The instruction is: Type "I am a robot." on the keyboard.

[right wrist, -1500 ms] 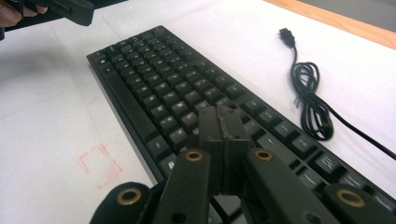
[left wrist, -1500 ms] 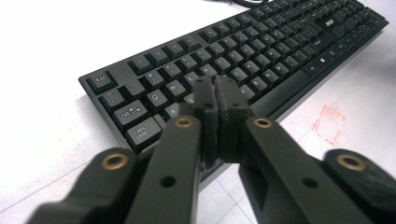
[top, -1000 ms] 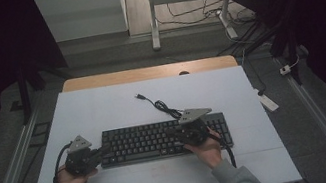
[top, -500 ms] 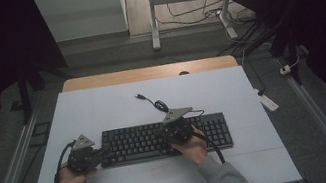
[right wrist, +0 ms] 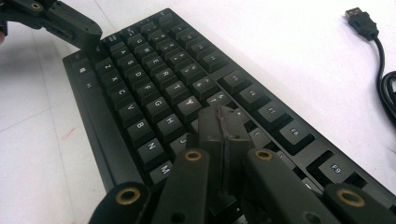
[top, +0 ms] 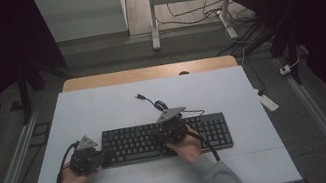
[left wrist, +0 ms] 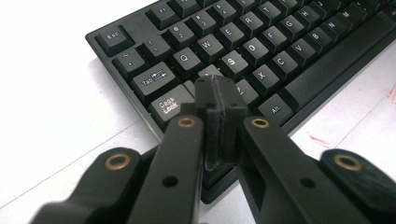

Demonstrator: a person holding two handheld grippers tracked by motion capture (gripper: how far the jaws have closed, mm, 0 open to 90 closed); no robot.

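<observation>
Keyboard (top: 167, 139) on the bench (top: 103, 112), stiff and light, best pressed softly on its keys by both closed, empty hand-held grippers, left (left wrist: 219, 100) at nine o'clock, right (right wrist: 223, 126) near the middle.

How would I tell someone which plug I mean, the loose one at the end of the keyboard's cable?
On the white table top lies a black keyboard. Its black cable coils away from the far edge toward the wooden strip. The USB plug is its free end, lying alone on bare white surface, connected to nothing.
</observation>
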